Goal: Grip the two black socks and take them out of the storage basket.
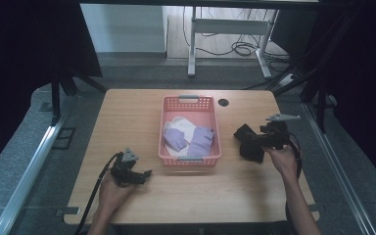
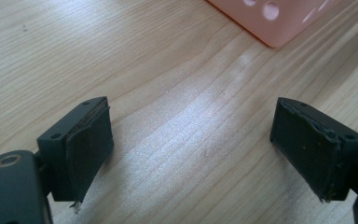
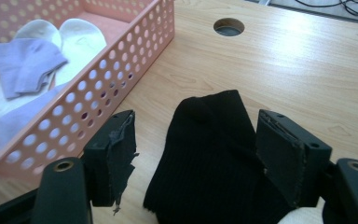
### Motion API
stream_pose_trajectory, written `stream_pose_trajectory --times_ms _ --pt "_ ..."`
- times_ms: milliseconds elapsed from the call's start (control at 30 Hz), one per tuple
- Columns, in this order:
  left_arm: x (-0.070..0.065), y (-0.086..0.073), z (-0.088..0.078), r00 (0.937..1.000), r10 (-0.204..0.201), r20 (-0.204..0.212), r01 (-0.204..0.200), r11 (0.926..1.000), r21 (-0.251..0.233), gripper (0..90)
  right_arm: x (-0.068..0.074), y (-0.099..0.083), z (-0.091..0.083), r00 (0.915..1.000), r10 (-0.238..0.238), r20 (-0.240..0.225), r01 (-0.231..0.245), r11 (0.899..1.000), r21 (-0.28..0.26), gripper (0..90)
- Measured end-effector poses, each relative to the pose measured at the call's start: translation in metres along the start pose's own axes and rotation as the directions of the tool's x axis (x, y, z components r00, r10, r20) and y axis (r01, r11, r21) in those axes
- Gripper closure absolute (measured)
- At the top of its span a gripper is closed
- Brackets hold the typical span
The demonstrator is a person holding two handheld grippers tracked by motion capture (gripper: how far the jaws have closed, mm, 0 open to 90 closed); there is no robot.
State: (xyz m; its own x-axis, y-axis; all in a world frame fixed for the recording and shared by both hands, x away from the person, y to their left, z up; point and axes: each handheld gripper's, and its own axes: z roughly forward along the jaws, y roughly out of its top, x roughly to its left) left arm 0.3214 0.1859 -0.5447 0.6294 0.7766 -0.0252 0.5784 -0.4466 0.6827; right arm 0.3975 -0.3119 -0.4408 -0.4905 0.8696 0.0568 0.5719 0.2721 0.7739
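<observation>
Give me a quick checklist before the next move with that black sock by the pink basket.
1. Right gripper jaws apart: ok, open.
2. Black ribbed fabric sock between those jaws: ok, lying on the wooden table, pads not pressing it.
3. Sock clear of the pink perforated plastic basket: ok, it lies beside the wall, outside.
4. Room in basket: ok, lilac socks and white socks leave bare floor.
5. Left gripper free: ok, open over bare wood, nothing between jaws.
6. Sock lying flat or folded: cannot tell.
</observation>
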Motion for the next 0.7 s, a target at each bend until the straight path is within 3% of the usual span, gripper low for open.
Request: stream_pose_trajectory --times_ms 267,700 --pt "0.000 0.000 0.000 1.0000 -0.001 -0.001 0.001 1.0000 -0.001 12.8 0.009 -0.020 -0.009 1.0000 -0.005 -0.003 0.005 1.000 0.010 23.6" --pt "0.000 0.000 0.000 1.0000 -0.002 -0.002 0.002 1.0000 -0.002 12.8 0.014 -0.059 -0.007 0.9997 -0.010 0.021 0.009 0.999 0.039 17.3"
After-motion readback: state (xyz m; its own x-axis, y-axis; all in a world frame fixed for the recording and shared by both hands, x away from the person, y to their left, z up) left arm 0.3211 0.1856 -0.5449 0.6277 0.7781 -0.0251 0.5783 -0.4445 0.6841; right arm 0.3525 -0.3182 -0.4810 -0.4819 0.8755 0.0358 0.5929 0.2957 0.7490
